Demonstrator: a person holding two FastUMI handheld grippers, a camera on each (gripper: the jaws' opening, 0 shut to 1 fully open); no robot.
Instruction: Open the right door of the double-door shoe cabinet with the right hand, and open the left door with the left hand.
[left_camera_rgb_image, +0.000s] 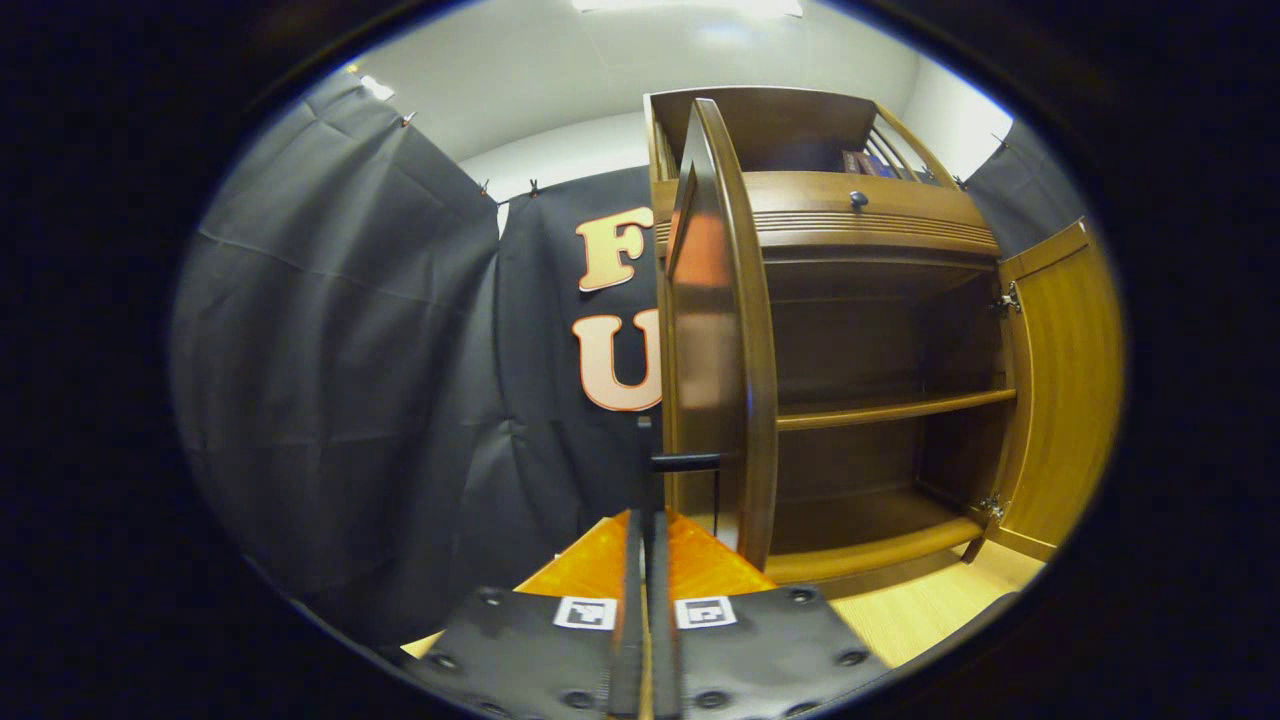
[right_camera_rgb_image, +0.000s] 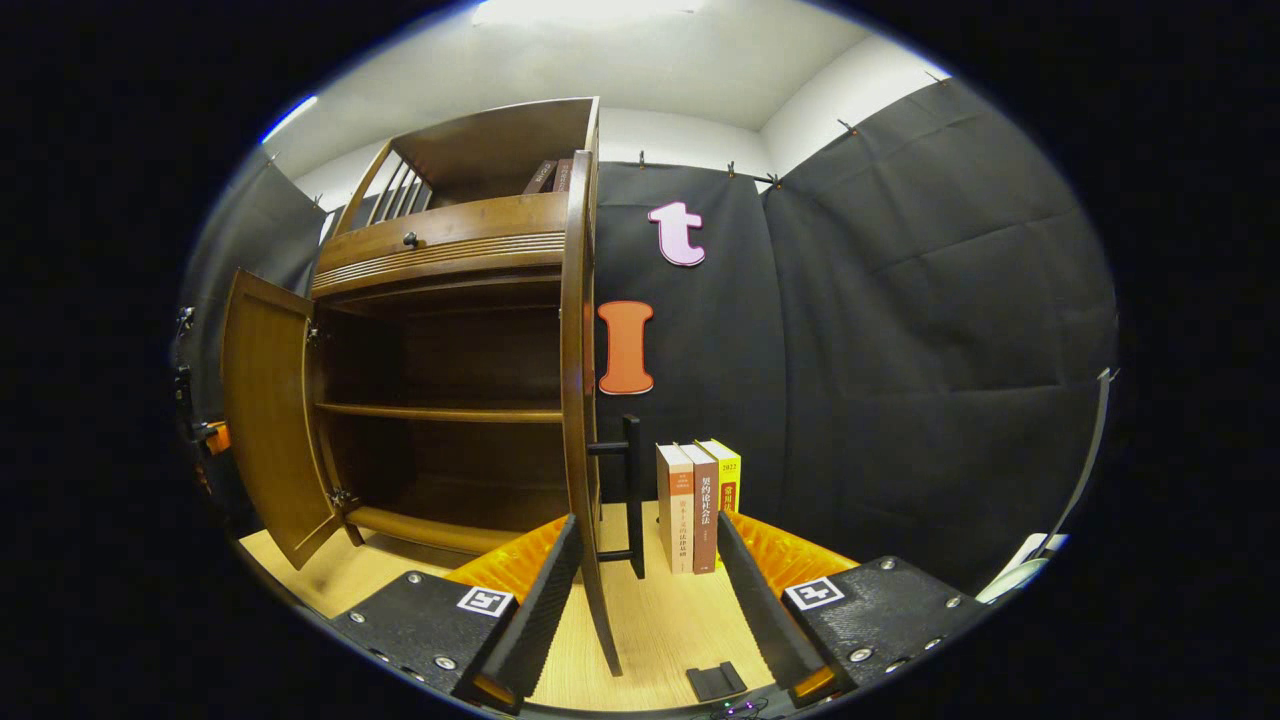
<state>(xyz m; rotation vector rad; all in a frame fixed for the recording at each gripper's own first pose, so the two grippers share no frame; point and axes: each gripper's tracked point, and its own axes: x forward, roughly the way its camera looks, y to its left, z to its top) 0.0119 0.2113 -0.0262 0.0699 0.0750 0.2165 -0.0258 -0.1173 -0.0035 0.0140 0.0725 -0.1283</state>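
Cabinet (right_camera_rgb_image: 440, 250), wooden, double-door, standing on a pale wood surface (right_camera_rgb_image: 650, 620) with both doors swung wide and two bare shelves exposed. Left gripper (left_camera_rgb_image: 645, 530): fingers pressed together, just before the left door (left_camera_rgb_image: 715, 330), seen edge-on, its dark bar handle (left_camera_rgb_image: 685, 462) above the tips, contact unclear. Right gripper (right_camera_rgb_image: 645, 570): fingers spread apart, straddling the right door (right_camera_rgb_image: 578, 380) edge untouched; handle (right_camera_rgb_image: 630, 495) and three upright books (right_camera_rgb_image: 698, 505) beyond.

Light source: a bright ceiling panel (left_camera_rgb_image: 688, 6) overhead, blown out to white in both views.
Brightness: even and warm on the wood; the cabinet interior (right_camera_rgb_image: 450, 370) sits in deep shadow.
Glare: a pale reflection on the left door (left_camera_rgb_image: 705, 330).
Distortion: strong fisheye bending of straight edges towards the rim.
Focus: mostly sharp, softer at the edges.
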